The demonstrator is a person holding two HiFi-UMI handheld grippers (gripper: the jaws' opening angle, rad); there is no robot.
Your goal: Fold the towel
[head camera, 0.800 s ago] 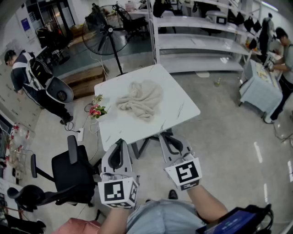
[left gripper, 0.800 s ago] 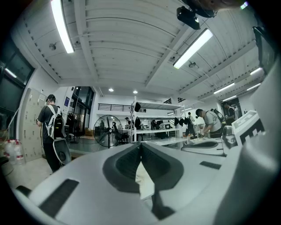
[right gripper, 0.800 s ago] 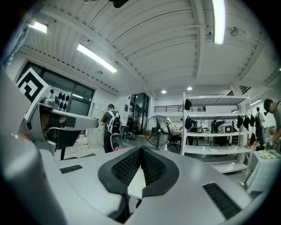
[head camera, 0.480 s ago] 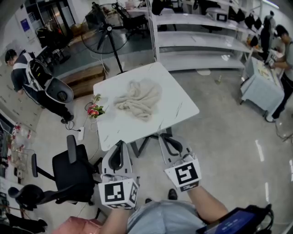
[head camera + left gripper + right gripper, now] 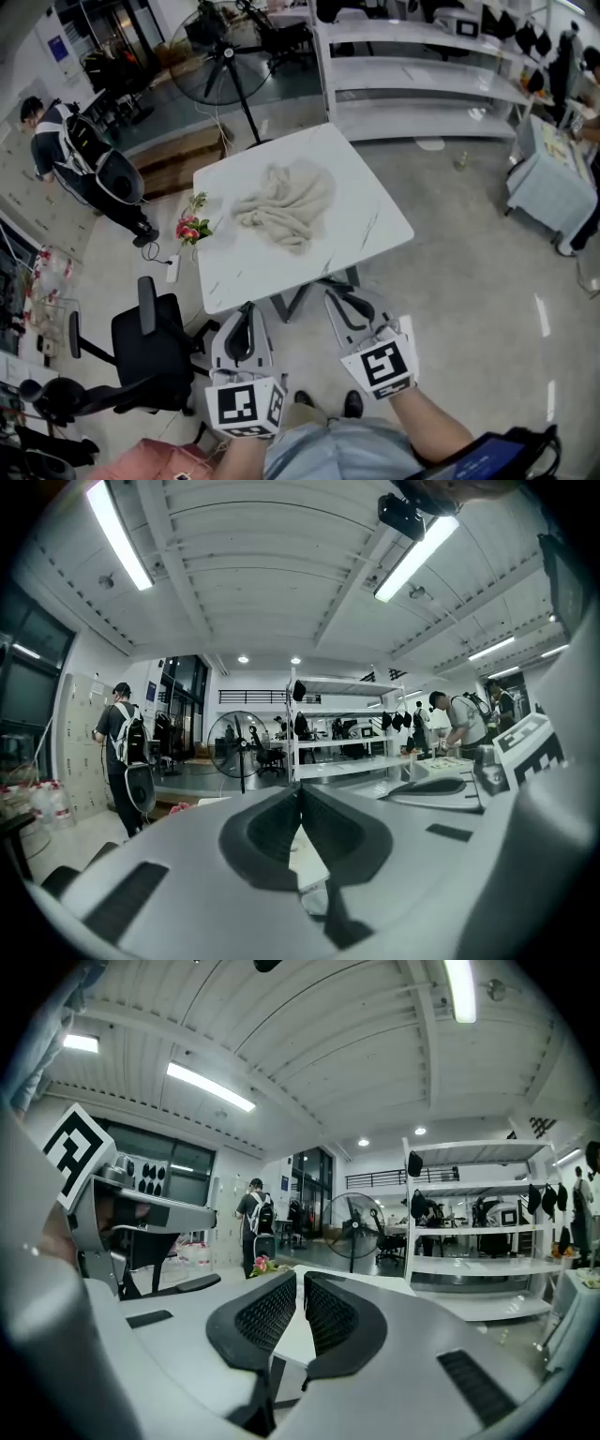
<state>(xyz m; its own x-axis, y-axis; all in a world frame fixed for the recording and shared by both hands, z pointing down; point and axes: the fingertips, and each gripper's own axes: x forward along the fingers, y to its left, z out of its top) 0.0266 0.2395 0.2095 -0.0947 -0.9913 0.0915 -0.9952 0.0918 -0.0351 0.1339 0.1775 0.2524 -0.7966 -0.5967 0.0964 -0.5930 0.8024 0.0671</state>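
Towel (image 5: pixel 286 202) lies crumpled mid-worktop (image 5: pixel 361 220), clear of every edge. Left gripper (image 5: pixel 246 311) fingers pressed together, right gripper (image 5: pixel 339 294) fingers slightly spread, empty, both short of the near edge.

A table (image 5: pixel 375 225) stands in the middle of an open floor, seen from above. A crumpled towel (image 5: pixel 286 204) lies on it, a little toward the far left corner and clear of every edge. A small bunch of flowers (image 5: pixel 190 228) sits at the table's left edge. Before the near edge, off the table, the left gripper (image 5: pixel 246 309) and right gripper (image 5: pixel 337 294) are held side by side, both pointing at the table. An office chair (image 5: pixel 145 352) stands left of the grippers, near the table's near left corner. A standing fan (image 5: pixel 214 61) is behind the far corner, with long shelves (image 5: pixel 422 75) to its right. A person (image 5: pixel 84 159) stands well off to the left.
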